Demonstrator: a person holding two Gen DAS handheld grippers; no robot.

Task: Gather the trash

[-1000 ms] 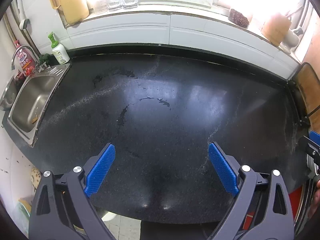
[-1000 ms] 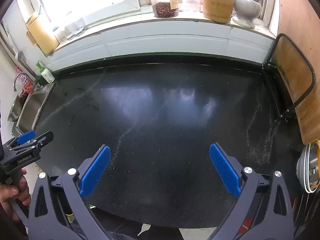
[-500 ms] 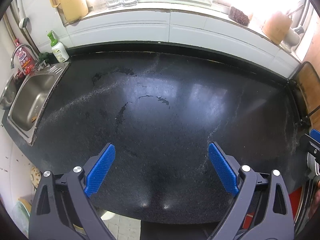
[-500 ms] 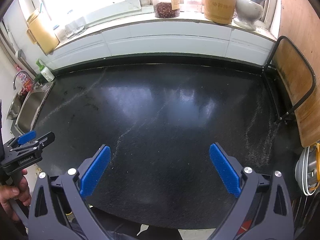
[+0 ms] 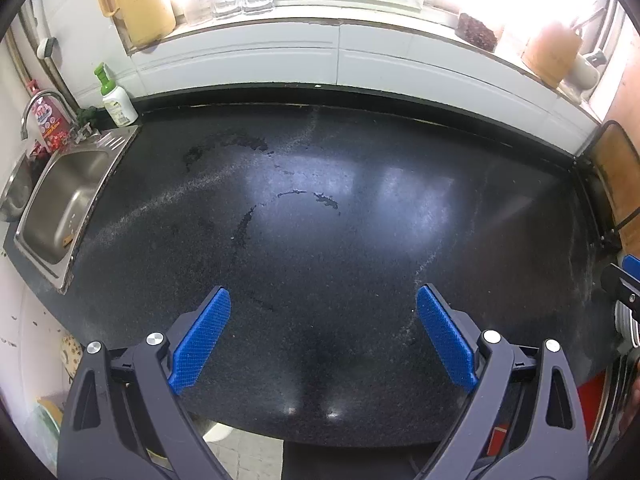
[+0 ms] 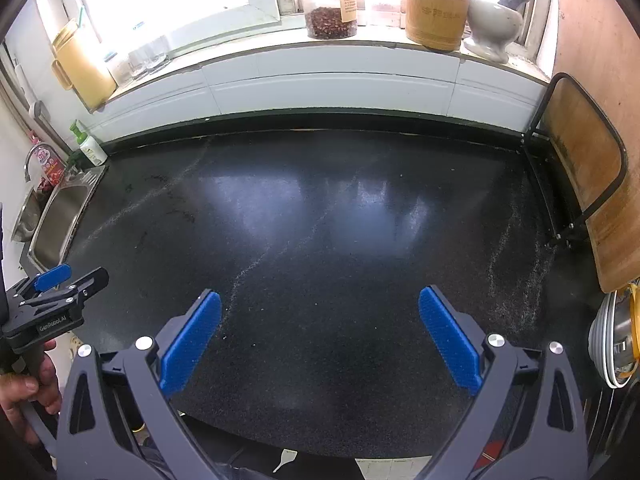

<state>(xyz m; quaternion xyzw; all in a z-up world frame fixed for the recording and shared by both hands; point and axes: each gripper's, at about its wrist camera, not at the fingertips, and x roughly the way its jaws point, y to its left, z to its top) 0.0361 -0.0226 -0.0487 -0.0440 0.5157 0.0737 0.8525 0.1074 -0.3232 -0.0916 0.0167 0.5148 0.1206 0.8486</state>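
Both claws hang wide open and empty over a dark speckled tabletop (image 5: 360,240): the left claw (image 5: 323,334) fills the lower part of its own view, and the right claw (image 6: 320,336) does the same in its view, blue pads spread well apart with nothing between them. No trash shows anywhere on the tabletop in either view; only dried smears at centre left of the left view and pale streaks of grit toward the right edge mark the surface. A steel sink (image 5: 60,204) sits at the left edge, with a green-capped bottle (image 5: 116,98) just behind it. A wooden board in a wire rack (image 6: 580,184) stands at the right of the right view, and jars line the windowsill (image 6: 332,46) along the top. The person's hand (image 6: 24,384) grips the left tool at lower left of the right view. Judging from this, the step in hand is a search: sweeping both cameras slowly toward the sink and tabletop edges, claws kept open, seems the sound way to find something to pick up.
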